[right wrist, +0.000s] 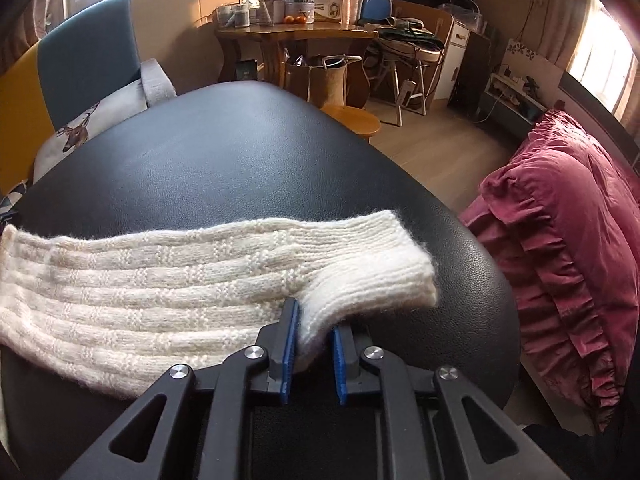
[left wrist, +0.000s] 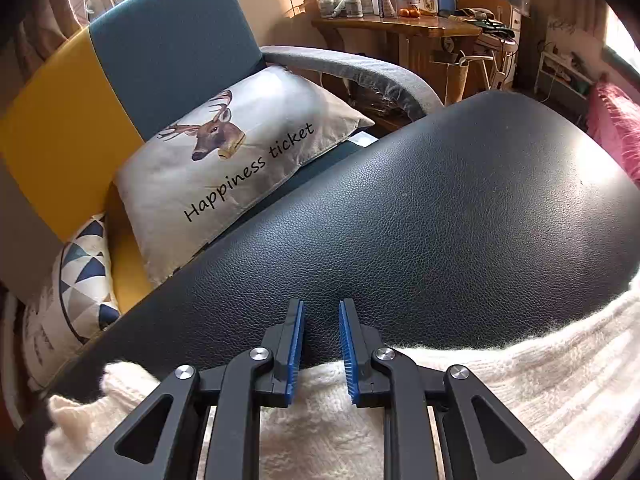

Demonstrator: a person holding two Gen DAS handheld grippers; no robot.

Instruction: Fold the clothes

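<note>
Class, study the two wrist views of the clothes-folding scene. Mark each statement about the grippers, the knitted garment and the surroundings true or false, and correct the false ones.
1. The right gripper has the ribbed end of the cream knitted garment between its fingers. True.
2. The left gripper grips a fold of the garment. False: its jaws stand open with nothing between them, above the garment's edge.
3. The garment lies on a black leather-look surface. True.
4. The deer cushion lies on top of the garment. False: it rests on the sofa beyond the black surface.
5. The pink ruffled cushion is beside the black surface. True.
</note>
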